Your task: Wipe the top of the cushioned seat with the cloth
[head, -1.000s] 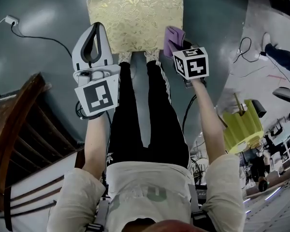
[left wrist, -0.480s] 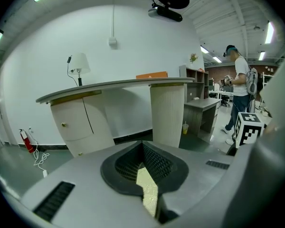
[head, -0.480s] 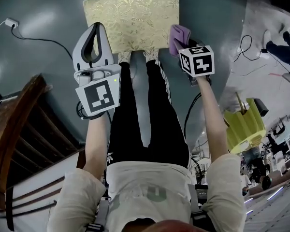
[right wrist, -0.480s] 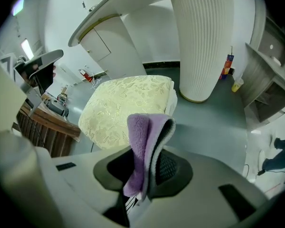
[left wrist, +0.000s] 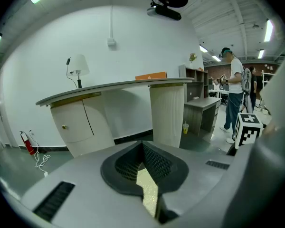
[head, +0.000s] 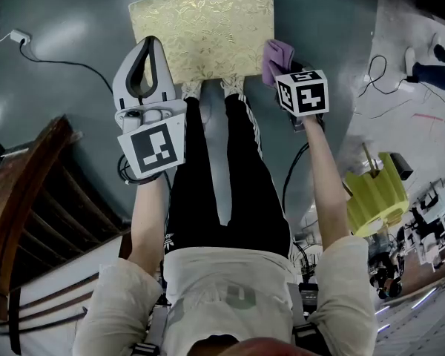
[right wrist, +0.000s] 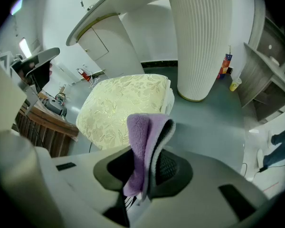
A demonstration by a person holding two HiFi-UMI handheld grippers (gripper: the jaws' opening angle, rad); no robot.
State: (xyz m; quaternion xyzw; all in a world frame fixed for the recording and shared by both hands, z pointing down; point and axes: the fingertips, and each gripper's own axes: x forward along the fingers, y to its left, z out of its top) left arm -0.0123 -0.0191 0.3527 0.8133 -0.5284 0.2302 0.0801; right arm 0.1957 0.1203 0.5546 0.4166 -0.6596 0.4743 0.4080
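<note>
Cushioned seat (head: 200,28) lies on the floor — purple cloth (right wrist: 143,141) pinched in the right gripper (right wrist: 141,175) beside it; left gripper (head: 149,44) closed, empty.

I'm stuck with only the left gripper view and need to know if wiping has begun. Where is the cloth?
Observer: The purple cloth is folded and pinched in the right gripper, whose jaws are closed on it.
Operator: Is it over the seat top?
Observer: No. In the head view it sits just off the right edge of the cushioned seat, near the seat's near corner.
Operator: And my left gripper?
Observer: From above, the left gripper lines up with the seat's near left corner. Its jaws are together with nothing between them.
</note>
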